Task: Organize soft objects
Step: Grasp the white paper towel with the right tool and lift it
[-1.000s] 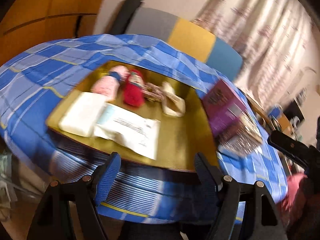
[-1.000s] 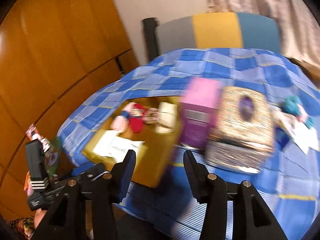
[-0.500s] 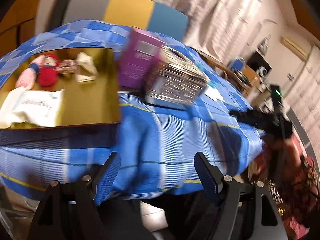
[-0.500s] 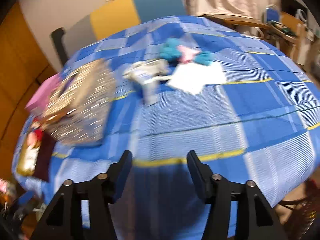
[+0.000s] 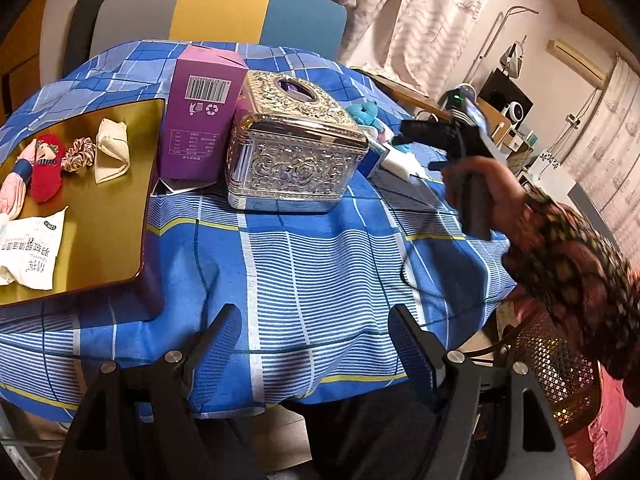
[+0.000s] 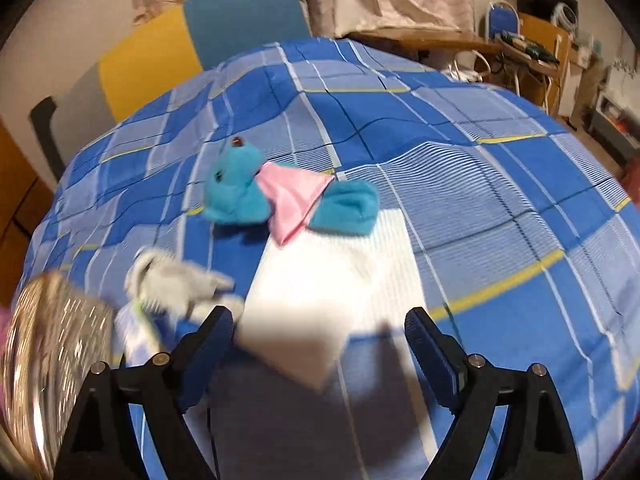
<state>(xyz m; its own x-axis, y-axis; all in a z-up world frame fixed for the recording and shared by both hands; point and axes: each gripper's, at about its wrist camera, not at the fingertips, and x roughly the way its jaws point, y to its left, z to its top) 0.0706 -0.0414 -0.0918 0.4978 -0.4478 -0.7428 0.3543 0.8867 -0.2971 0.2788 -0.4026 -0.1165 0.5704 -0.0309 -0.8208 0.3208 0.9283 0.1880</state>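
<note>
Warm, fairly dim indoor light in both views, with glare glinting off the silver box (image 5: 296, 144) and a soft sheen on the gold tray (image 5: 108, 216) at left. Left wrist view mostly sharp, smeared only at the right edge on the moving hand (image 5: 486, 186); right wrist view motion-blurred throughout, worst at lower left. Strong fisheye bending, black corners, and a dark shadow across the white sheet (image 6: 320, 280) at lower centre.

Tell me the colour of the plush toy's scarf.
Pink, on the blue plush toy; clearest in the right wrist view.
</note>
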